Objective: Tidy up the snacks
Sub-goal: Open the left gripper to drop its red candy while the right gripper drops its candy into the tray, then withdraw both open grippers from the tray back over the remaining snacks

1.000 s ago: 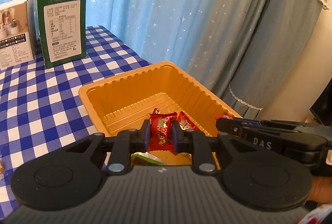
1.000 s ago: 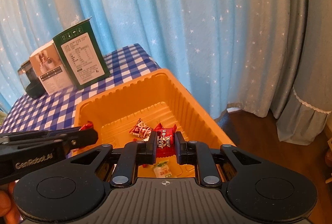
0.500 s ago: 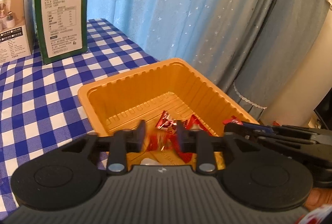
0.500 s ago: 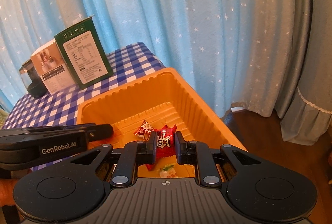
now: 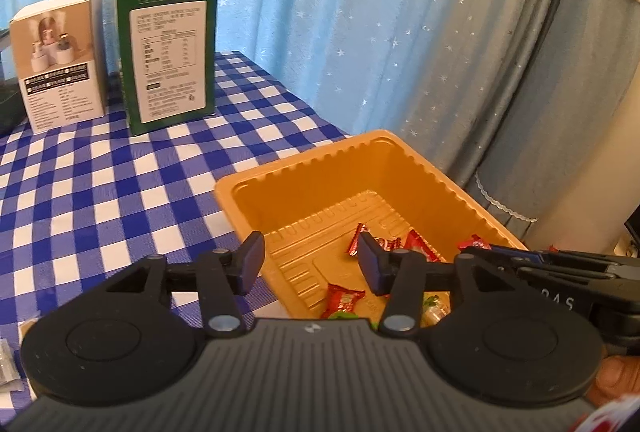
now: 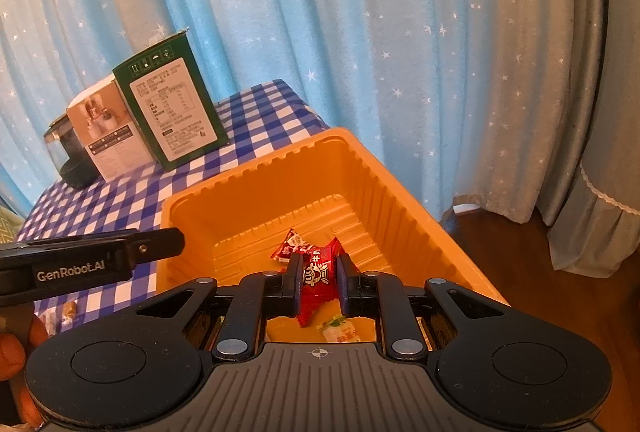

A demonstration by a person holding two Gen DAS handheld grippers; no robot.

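Red-wrapped candies [image 5: 343, 300] lie in the orange tray [image 5: 304, 162] below the left tongs [image 5: 310, 264]; one red candy [image 6: 318, 278] sits pinched between the right tongs [image 6: 318, 282].

The left gripper [image 5: 310, 260] hangs over the near left corner of the orange tray [image 5: 320, 168], its jaws having just been opening, with nothing between the pads now. Just below and ahead of its right finger a red candy [image 5: 342, 300] lies on the tray floor, more red wrappers [image 5: 400, 246] just beyond that finger. The right gripper [image 5: 560, 264] reaches in from its right. Well ahead to its left, a green box [image 5: 170, 50] and a white box [image 5: 60, 60] stand upright on the blue checked tablecloth [image 5: 100, 184].
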